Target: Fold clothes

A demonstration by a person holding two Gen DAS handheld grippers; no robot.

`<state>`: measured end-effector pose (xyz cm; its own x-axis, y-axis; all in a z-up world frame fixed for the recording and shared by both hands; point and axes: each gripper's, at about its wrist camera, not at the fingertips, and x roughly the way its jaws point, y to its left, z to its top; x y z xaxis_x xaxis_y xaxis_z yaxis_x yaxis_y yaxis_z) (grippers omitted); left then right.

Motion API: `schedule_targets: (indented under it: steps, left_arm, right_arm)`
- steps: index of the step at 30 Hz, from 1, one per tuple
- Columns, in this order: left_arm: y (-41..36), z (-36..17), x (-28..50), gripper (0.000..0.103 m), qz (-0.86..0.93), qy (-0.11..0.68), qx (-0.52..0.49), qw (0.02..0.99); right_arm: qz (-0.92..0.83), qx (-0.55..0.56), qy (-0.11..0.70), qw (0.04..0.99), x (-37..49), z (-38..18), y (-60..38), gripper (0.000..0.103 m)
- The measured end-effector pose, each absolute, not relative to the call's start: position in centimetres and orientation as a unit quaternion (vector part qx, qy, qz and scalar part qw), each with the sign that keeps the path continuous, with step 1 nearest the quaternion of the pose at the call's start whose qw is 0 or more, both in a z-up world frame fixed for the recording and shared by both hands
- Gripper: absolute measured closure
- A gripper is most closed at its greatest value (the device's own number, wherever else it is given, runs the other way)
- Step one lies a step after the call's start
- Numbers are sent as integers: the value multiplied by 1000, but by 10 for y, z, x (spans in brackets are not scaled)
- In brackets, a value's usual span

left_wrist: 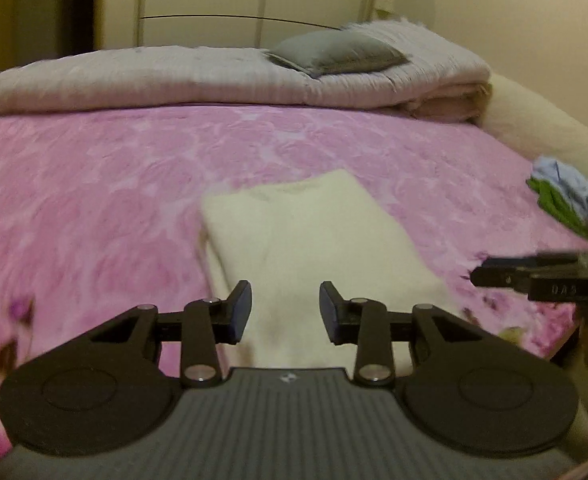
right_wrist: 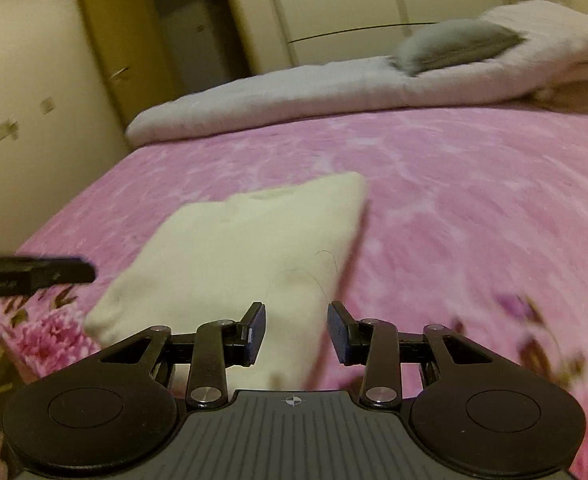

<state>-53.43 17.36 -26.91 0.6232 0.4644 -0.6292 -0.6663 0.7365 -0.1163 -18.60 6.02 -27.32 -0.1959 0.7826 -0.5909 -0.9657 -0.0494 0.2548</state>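
**Folded cream garment could be dragged out of shape**

The bed point(left_wrist: 94, 184), covered in a pink flowered spread, fills both views. At its far side, toward 12 o'clock, lies a rolled pale quilt point(left_wrist: 214, 76) with a grey pillow point(left_wrist: 333, 54) on top. In the left wrist view a small heap of blue and green clothes point(left_wrist: 565, 200) sits at the bed's edge at about 3 o'clock, well apart from the work.

The cream garment point(left_wrist: 313, 248) lies flat near the middle of the spread as a tidy rectangle, its neckline toward 12 o'clock; it looks already folded.

The left gripper point(left_wrist: 286, 310) hangs over the garment's near edge, fingers spread with nothing between them. The right gripper point(right_wrist: 297, 332) sits over the near right corner, fingers likewise spread and empty.

Risks, as I judge them: a finger dipping low could snag the near hem and pull the top layer askew. The plush spread may cling to the fabric, so sliding the bundle could unroll it. With both views blurred, a hasty sweep toward the 3 o'clock heap might also clip the folded corner.
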Motion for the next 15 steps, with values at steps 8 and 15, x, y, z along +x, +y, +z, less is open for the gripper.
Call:
schedule_targets:
  steps: [8,15]
  left_arm:
    - [258,-318,-488,80,300,334,-169,877]
    - [299,-312,-475,95,293,330,-164,882]
  right_arm:
    - [740,-167,316,570,-165,-320,151,64]
    - [748,-161,327,555,-131,-306,185,64]
